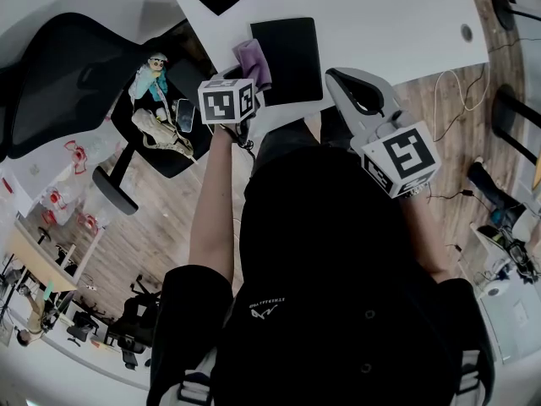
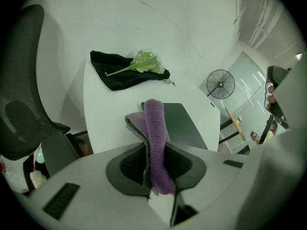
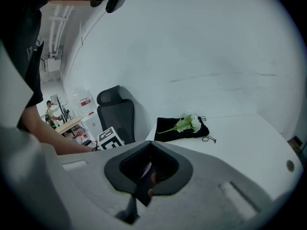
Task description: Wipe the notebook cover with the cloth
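Left forearm (image 1: 211,201) is bare and stretched forward to the table's (image 1: 380,24) near edge. There the left gripper (image 2: 156,188) is clamped on the purple cloth (image 2: 154,128), which stands up folded between the jaws. The right gripper (image 3: 146,178) is held back near the body, by the table edge and right of the notebook (image 1: 287,57). Its jaws are together with nothing between them.

From the head view we see the notebook lying flat and dark on the white table, with the cloth at its left edge. We can't tell whether they touch.

Only the left gripper view shows the standing fan (image 2: 220,84). Both gripper views show the black pouch (image 2: 115,73) with the green sprig (image 2: 146,61) on it. The right gripper view misses the notebook but catches the left gripper's marker cube (image 3: 110,138).

We count one cloth, one notebook, one pouch, one sprig and two grippers.
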The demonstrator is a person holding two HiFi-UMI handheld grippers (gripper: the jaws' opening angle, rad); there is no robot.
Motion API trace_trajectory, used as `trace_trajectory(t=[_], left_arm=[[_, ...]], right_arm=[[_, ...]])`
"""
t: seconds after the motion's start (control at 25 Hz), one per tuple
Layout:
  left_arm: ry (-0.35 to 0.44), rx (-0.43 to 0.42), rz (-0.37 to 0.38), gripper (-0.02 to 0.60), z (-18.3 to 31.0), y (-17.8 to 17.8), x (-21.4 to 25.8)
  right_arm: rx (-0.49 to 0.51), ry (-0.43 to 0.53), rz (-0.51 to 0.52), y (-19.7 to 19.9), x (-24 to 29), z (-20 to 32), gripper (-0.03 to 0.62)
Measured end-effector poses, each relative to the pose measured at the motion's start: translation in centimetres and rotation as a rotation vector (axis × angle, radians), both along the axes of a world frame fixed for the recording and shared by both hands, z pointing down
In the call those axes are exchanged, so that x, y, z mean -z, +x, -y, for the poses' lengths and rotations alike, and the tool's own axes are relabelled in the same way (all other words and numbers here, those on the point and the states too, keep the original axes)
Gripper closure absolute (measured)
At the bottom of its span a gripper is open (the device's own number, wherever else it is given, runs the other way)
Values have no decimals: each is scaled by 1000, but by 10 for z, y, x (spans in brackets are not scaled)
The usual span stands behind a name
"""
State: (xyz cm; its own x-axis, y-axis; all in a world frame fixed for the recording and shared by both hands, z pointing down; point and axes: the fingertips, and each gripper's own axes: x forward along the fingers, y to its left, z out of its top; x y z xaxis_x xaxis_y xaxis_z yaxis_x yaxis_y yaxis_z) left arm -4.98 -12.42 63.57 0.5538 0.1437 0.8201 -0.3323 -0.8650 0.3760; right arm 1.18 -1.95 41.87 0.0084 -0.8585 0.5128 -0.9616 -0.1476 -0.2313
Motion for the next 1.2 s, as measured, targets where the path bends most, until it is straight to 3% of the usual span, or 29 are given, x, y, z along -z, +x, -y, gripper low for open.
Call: trace_trajectory(t=[0.28, 0.52, 1.2], left_arm=[[24, 52, 49, 497, 16, -23, -14], [7, 92, 24, 497, 15, -24, -6], [-22, -38, -77, 497, -62, 6, 40]], right_arm=[[2, 0, 5, -2, -2, -1, 589], [8, 0, 5, -3, -1, -3, 589], [11, 40, 21, 5, 2, -34, 589]])
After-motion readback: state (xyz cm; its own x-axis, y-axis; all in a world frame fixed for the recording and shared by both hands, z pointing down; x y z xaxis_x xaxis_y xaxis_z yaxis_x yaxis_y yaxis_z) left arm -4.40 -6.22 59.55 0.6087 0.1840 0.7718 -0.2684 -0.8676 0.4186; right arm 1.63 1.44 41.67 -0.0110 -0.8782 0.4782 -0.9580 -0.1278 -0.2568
